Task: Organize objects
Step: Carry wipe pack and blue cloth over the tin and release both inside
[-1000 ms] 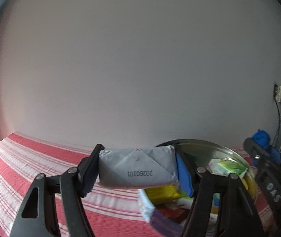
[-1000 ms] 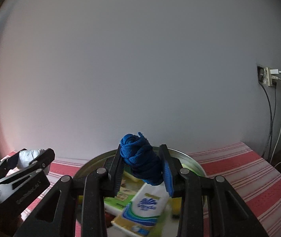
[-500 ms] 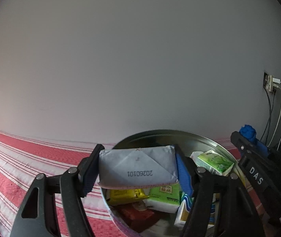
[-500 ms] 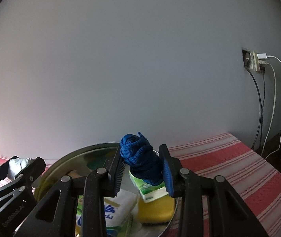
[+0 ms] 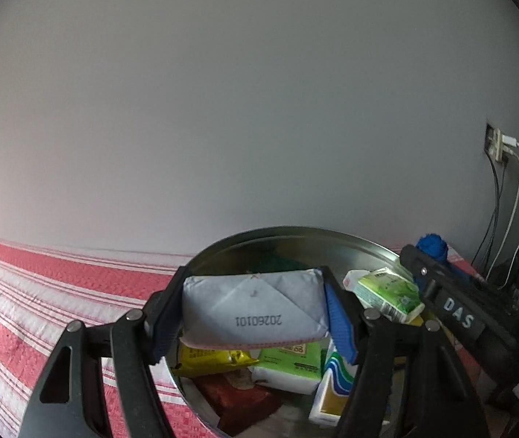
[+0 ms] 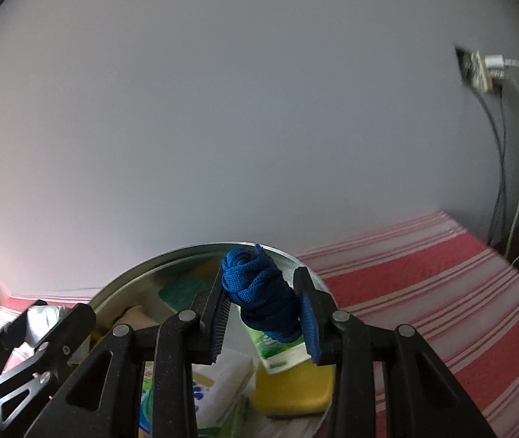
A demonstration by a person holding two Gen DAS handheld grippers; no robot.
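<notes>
My left gripper [image 5: 252, 314] is shut on a grey-white tissue pack [image 5: 252, 306] stamped 20260101 and holds it above the round metal basin [image 5: 295, 235]. My right gripper [image 6: 263, 310] is shut on a bundle of blue cord [image 6: 259, 295] above the same basin [image 6: 150, 266]. The right gripper also shows in the left wrist view [image 5: 441, 292], at the basin's right side, with the blue cord [image 5: 430, 248] at its tip. The left gripper shows at the lower left of the right wrist view [image 6: 40, 332].
The basin holds a green carton [image 5: 387, 292], a yellow packet [image 5: 212, 357], a green-white tissue pack [image 5: 292, 365], a red block [image 5: 237, 398] and a yellow sponge [image 6: 292, 387]. It stands on a red and white striped cloth [image 5: 40, 292]. A wall socket with cables [image 6: 481, 69] is at right.
Both grippers have moved right with their loads. The left gripper has come over the basin, and the right gripper is now over its right part.
</notes>
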